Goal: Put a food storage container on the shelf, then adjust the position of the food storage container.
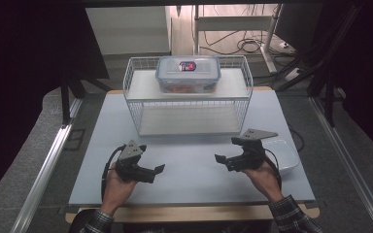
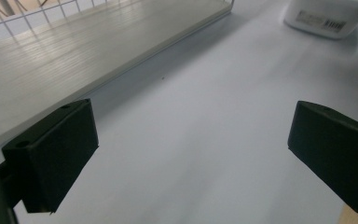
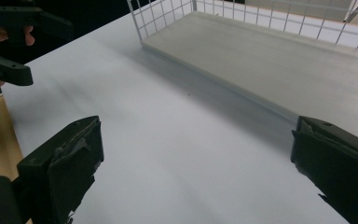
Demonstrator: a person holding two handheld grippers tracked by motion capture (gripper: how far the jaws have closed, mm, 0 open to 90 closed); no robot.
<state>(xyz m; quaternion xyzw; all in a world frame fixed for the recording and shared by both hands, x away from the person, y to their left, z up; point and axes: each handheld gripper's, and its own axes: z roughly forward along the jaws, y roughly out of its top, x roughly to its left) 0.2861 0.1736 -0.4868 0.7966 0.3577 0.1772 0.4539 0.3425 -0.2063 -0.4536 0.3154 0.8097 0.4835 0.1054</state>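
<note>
A white wire rack (image 1: pixel 188 97) with two shelves stands at the back middle of the pale table (image 1: pixel 189 170). On its top shelf sits a clear plastic box with a blue lid (image 1: pixel 188 73). My left gripper (image 1: pixel 151 159) is held low over the front left of the table, open, with nothing between its jaws. My right gripper (image 1: pixel 227 149) hovers at the front right, also open and empty. The left gripper view has its jaws wide apart (image 2: pixel 191 154) over bare table, with the rack's lower shelf (image 2: pixel 74 51) ahead. In the right gripper view the jaws (image 3: pixel 196 172) are equally wide.
A white dish (image 1: pixel 284 154) lies on the table just right of my right hand, also visible as a white dish (image 2: pixel 326 16). The other hand and left gripper (image 3: pixel 9 46) appear far left. Bare table lies between the grippers. Cables and a dark floor surround the table.
</note>
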